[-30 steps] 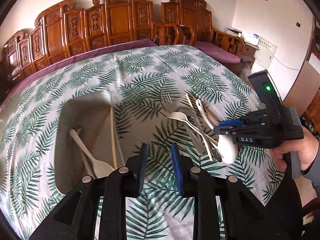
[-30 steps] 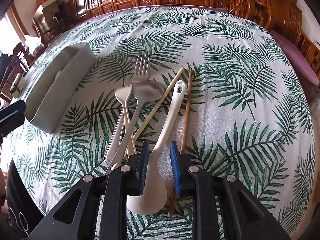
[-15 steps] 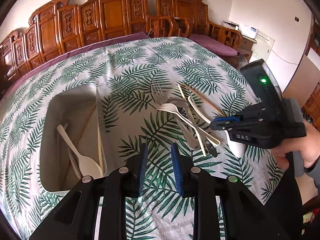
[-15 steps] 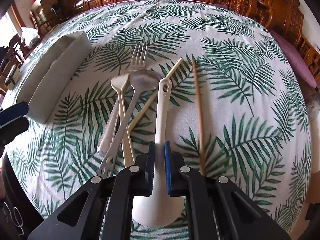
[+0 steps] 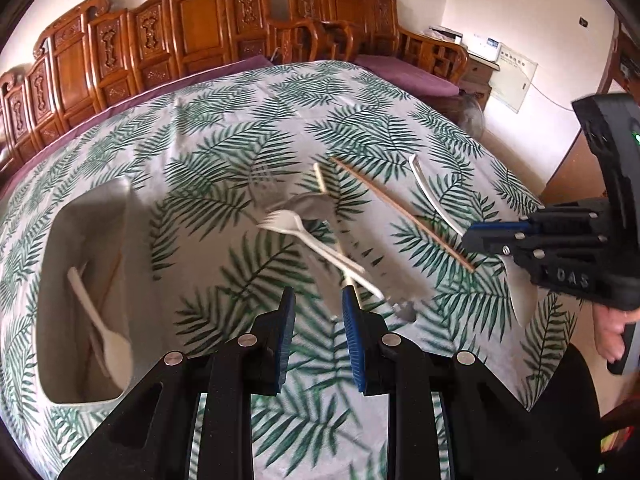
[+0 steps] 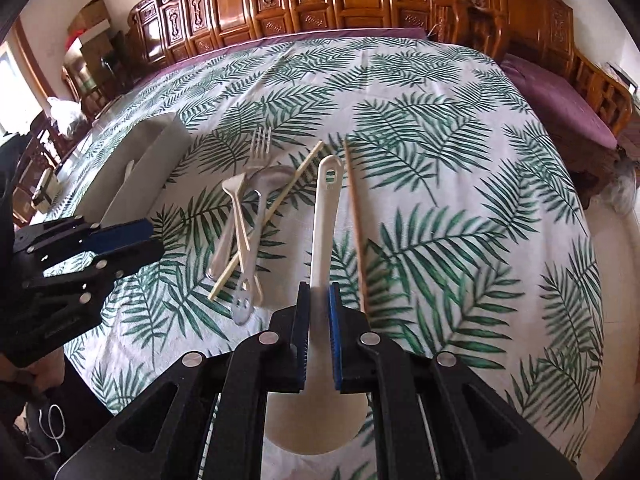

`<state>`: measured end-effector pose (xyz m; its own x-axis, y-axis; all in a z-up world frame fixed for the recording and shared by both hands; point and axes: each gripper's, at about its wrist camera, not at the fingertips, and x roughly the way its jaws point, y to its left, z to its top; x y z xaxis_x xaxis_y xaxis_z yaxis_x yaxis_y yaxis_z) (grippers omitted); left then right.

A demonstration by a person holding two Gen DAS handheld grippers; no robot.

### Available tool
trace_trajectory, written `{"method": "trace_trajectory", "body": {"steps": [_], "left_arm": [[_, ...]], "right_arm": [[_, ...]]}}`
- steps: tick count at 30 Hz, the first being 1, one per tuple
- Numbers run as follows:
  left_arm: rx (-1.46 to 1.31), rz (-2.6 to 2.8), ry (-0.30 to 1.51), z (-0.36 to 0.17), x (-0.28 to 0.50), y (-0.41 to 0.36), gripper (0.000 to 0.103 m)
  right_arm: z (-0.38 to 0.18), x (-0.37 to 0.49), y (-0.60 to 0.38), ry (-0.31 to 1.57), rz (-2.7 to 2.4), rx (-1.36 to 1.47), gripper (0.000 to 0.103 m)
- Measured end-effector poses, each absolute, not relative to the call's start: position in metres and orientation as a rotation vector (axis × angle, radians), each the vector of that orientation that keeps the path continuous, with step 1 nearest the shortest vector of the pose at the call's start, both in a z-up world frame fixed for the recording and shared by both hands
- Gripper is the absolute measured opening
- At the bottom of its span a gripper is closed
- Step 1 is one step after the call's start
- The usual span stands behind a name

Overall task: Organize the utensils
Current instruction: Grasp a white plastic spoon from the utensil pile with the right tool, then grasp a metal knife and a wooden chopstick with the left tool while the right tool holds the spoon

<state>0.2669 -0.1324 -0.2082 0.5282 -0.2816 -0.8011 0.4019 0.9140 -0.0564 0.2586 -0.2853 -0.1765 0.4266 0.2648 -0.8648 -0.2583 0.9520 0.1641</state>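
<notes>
Left wrist view: the left gripper (image 5: 316, 332) points steeply down over the counter (image 5: 224, 148), which wears a palm-leaf cloth. Its fingers (image 5: 285, 332) stand a little apart with nothing between them; only cloth shows in the gap. A pale chopstick (image 5: 320, 184) ends just beside the tip of the right-hand finger. Ahead of the fingers lies a heap: a white fork (image 5: 312, 240), a metal fork (image 5: 262, 184) and a metal spoon (image 5: 308, 205) crossing one another. To the left sits a grey tray (image 5: 120, 216) holding a white spoon (image 5: 102, 320) and a thin stick. At the right edge the right gripper (image 5: 476, 236), held by a hand (image 5: 612, 332), carries a white ladle (image 5: 436, 196) clear of the cloth, handle pointing away, bowl hanging below the fingers. A brown chopstick (image 5: 400, 216) lies on the cloth beside the ladle, between it and the heap.

Right wrist view: the right gripper (image 6: 319, 312) tilts steeply down, its fingers (image 6: 301, 320) pinching the ladle (image 6: 326, 208) at the neck; the handle runs forward beyond the tips, the bowl sits under the gripper body. The brown chopstick (image 6: 356, 216) lies just right of the handle. The heap, white fork (image 6: 238, 208), metal fork (image 6: 258, 152), metal spoon (image 6: 264, 184) and pale chopstick (image 6: 276, 212), lies to the left. The left gripper (image 6: 132, 240) shows at the left edge, in front of the tray (image 6: 136, 172).
</notes>
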Motion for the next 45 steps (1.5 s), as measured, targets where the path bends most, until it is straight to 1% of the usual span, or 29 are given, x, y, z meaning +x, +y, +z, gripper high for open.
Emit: {"method": "trace_trajectory", "body": {"steps": [11, 20, 29, 36, 41, 45], "left_arm": [[0.105, -0.387, 0.967, -0.217, 0.306, -0.168, 0.022], [0.06, -0.339, 1.023, -0.232, 0.339, -0.177, 0.021], [0.055, -0.288, 1.074, -0.249, 0.35, -0.176, 0.018], [0.056, -0.285, 1.079, -0.249, 0.352, -0.18, 0.018], [0.048, -0.296, 1.084, -0.249, 0.353, -0.183, 0.012], [0.036, -0.3, 1.083, -0.249, 0.353, -0.183, 0.011]], "right_arm": [[-0.191, 0.258, -0.302, 1.082, 0.331, 0.039, 0.011], [-0.191, 0.263, -0.313, 1.082, 0.334, 0.082, 0.011], [-0.188, 0.264, -0.314, 1.076, 0.338, 0.089, 0.011], [-0.187, 0.264, -0.315, 1.075, 0.338, 0.092, 0.011], [-0.187, 0.264, -0.314, 1.075, 0.338, 0.091, 0.011], [-0.187, 0.264, -0.314, 1.075, 0.339, 0.09, 0.011]]}}
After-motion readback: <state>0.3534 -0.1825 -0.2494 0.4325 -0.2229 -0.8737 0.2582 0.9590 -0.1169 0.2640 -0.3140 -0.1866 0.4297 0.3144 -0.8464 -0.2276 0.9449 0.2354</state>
